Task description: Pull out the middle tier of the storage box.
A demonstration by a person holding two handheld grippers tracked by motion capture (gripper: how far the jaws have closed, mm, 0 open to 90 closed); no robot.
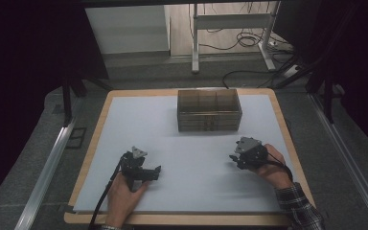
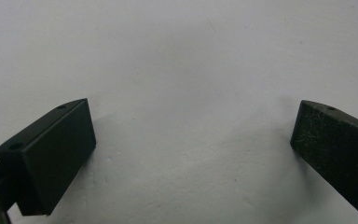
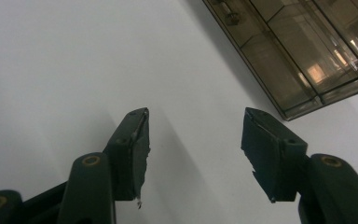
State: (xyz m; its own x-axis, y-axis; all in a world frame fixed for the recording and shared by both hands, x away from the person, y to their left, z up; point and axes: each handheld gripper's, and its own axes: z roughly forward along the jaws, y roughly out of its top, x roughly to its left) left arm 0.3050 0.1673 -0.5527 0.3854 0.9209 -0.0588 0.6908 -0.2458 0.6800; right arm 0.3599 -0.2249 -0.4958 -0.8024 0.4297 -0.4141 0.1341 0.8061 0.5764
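Observation:
A brown see-through box [image 1: 209, 120] with several compartments stands at the far middle of the white mat [image 1: 191, 187]. My left gripper [image 1: 154, 171] rests low over the mat at the near left, held in a hand, jaws pointing right. In the left gripper view its jaws [image 2: 193, 105] stand wide apart over bare white surface. My right gripper [image 1: 234, 159] is at the near right, jaws pointing left. In the right gripper view its jaws [image 3: 196, 112] are apart with nothing between them, and the box [image 3: 245, 58] lies ahead to the upper right.
The mat lies on a wooden board [image 1: 96, 139] whose rim shows around it. Beyond the board are grey floor, a white desk frame [image 1: 195, 43] and loose cables [image 1: 249, 38]. A metal rail [image 1: 48, 167] runs along the left.

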